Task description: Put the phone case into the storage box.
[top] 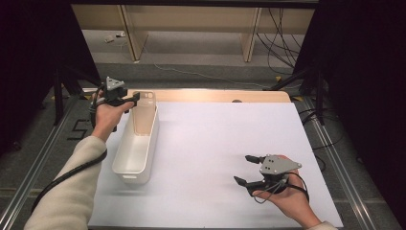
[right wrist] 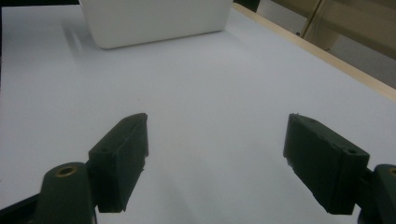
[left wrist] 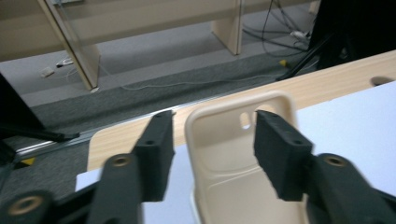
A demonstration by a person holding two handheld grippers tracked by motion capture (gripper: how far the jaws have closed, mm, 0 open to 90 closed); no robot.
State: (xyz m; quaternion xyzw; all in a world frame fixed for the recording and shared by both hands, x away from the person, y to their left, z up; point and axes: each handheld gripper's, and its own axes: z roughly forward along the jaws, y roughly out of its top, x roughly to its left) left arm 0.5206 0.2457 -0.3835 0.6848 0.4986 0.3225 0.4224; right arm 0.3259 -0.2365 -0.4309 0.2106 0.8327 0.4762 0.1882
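Note:
A long white plastic bin (top: pixel 136 146) lies lengthwise on the left of the white mat (top: pixel 215 139). My left gripper (top: pixel 135 98) is at the bin's far end, open. In the left gripper view, the left gripper (left wrist: pixel 212 116) straddles the side rim of the bin (left wrist: pixel 233 154) near its end wall, which has a handle slot; one jaw is outside and one over the inside, neither pressing the rim. My right gripper (top: pixel 241 168) hovers open over bare mat at the near right. In the right gripper view, the right gripper (right wrist: pixel 217 121) holds nothing, and the bin (right wrist: pixel 154 21) stands far ahead.
A wooden table strip (top: pixel 215 95) with a cable hole (top: pixel 237 100) runs along the mat's far edge. Metal rails (top: pixel 335 158) flank the table. Beyond it are grey carpet, loose cables (top: pixel 282 43) and wooden furniture legs (top: pixel 134 33).

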